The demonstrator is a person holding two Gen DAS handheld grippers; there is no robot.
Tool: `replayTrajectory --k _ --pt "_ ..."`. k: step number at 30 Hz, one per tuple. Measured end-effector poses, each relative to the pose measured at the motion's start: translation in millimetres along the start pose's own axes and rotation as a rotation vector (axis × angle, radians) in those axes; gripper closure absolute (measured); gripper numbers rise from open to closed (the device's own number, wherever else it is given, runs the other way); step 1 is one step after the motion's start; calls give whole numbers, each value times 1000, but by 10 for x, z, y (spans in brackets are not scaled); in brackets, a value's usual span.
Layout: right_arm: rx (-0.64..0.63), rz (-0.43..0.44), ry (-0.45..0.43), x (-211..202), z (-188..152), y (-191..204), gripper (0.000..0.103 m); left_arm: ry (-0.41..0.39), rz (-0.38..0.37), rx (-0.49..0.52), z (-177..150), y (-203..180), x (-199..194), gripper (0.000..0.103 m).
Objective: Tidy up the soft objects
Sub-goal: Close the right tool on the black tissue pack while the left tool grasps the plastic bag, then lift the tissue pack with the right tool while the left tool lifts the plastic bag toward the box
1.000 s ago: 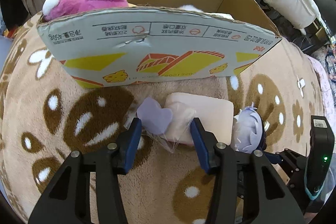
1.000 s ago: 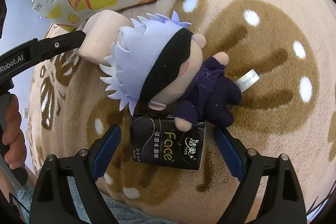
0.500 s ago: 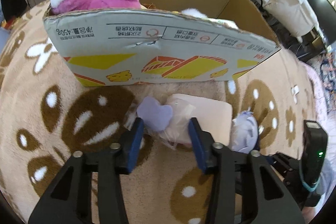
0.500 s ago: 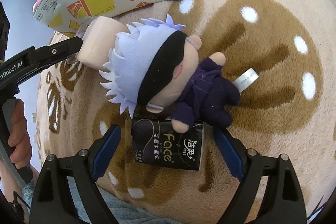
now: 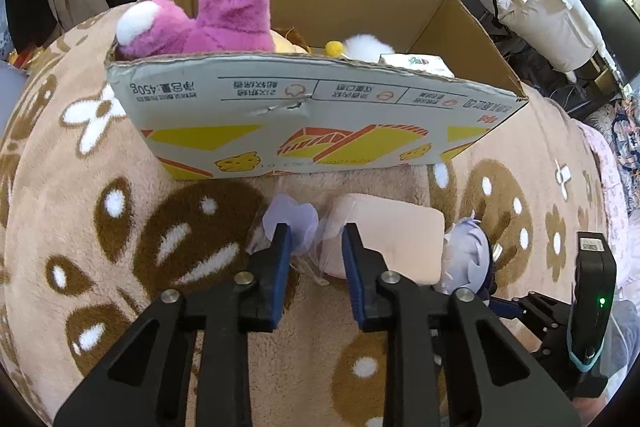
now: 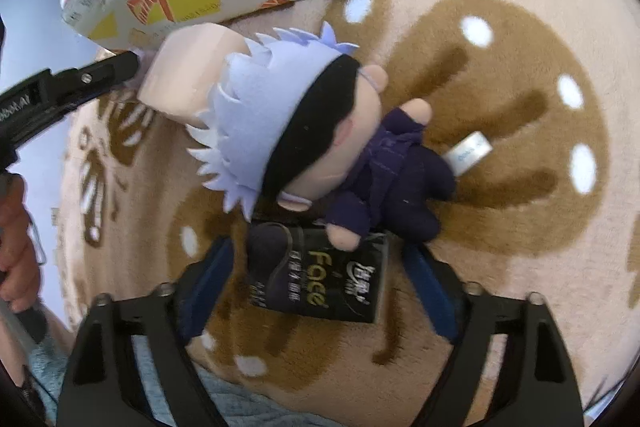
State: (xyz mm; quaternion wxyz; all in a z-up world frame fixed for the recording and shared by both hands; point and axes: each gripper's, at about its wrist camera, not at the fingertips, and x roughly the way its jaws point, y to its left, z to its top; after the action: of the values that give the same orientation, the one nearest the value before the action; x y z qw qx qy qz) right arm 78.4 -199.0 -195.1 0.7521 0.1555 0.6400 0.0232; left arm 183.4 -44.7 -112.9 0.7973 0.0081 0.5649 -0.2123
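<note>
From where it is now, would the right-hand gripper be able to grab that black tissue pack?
Probably yes. The right gripper is open, with its fingers on either side of the black tissue pack. One snag: the doll lies partly over the pack's far end, so it might get dragged along.

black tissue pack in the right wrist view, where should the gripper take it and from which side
Grip the black tissue pack across its short width, coming straight down from above. The open right gripper already straddles its two long edges. Stay on the near half: the plush doll has a hand resting on the far edge.
</note>
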Motion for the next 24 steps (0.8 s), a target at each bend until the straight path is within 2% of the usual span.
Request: replayTrajectory --k 4,6,8,10,14,19,24 --pt "-35 -65 15 24 -25 89 29 -29 64 -7 -15 -18 -91 85" --pt "-70 -113 23 46 -32 166 35 -49 94 -28 -26 18 -163 91" --pt "-97 -139 19 43 -52 225 35 -45 112 -55 -48 77 -182 95" --pt "-102 -136 11 15 -72 249 36 -39 106 -90 -88 169 -201 96" --pt "-83 -136 -30 -119 -84 196 36 -54 36 -158 -155 298 -228 98" --pt "-56 -159 -101 -312 -148 143 36 -78 61 -163 -206 263 -278 99" --pt "-21 -136 -169 -535 -214 68 36 -98 80 -166 -350 246 -449 100"
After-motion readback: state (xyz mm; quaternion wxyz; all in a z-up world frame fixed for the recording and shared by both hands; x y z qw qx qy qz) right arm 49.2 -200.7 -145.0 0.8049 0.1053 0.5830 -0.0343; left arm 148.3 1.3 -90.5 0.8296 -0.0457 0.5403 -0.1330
